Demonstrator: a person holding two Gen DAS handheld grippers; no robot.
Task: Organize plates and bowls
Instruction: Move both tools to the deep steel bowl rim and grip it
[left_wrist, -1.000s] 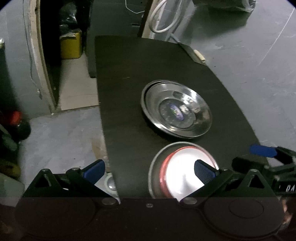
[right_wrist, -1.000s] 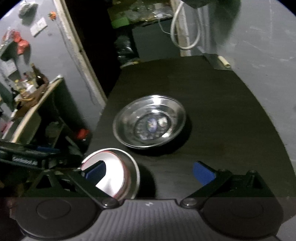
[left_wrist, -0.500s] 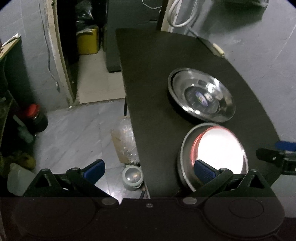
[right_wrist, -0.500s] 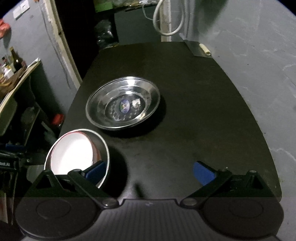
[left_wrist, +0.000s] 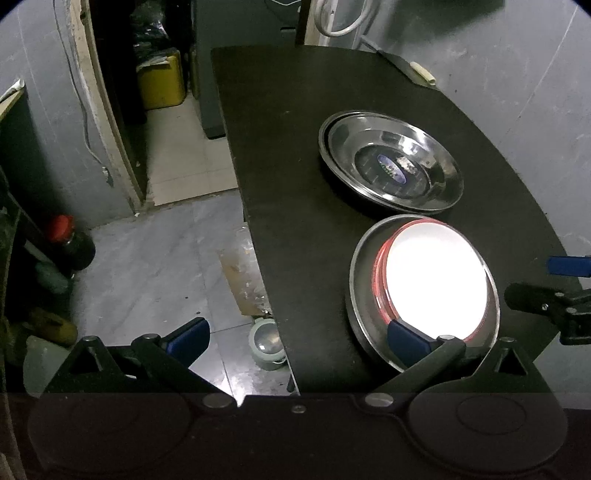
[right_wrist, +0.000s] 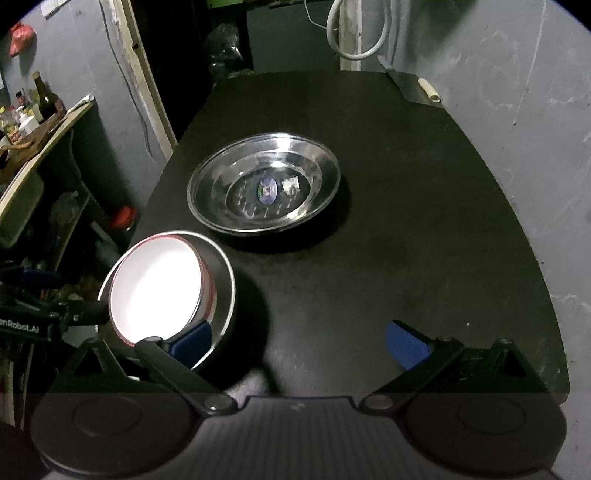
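A steel plate (left_wrist: 391, 162) (right_wrist: 264, 188) with a blue sticker lies in the middle of the black table (left_wrist: 295, 155) (right_wrist: 406, 184). A white bowl with a red rim (left_wrist: 432, 273) (right_wrist: 157, 286) sits inside a steel bowl (left_wrist: 360, 288) (right_wrist: 223, 291) near the front left edge. My left gripper (left_wrist: 295, 336) is open, its right finger over the bowls' near rim, its left finger over the floor. My right gripper (right_wrist: 299, 338) is open above the table, its left finger by the steel bowl's near rim. It also shows in the left wrist view (left_wrist: 554, 284).
A doorway with a yellow canister (left_wrist: 162, 81) is to the left. A red-capped dark bottle (left_wrist: 70, 240) and a small jar (left_wrist: 266, 343) stand on the floor. A shelf with bottles (right_wrist: 33, 107) is at far left. A grey wall runs along the table's right side.
Both grippers have pulled back and shifted; the bowls and plate appear further right in the left view. The dishes have not moved on the table. Both grippers stayed open.
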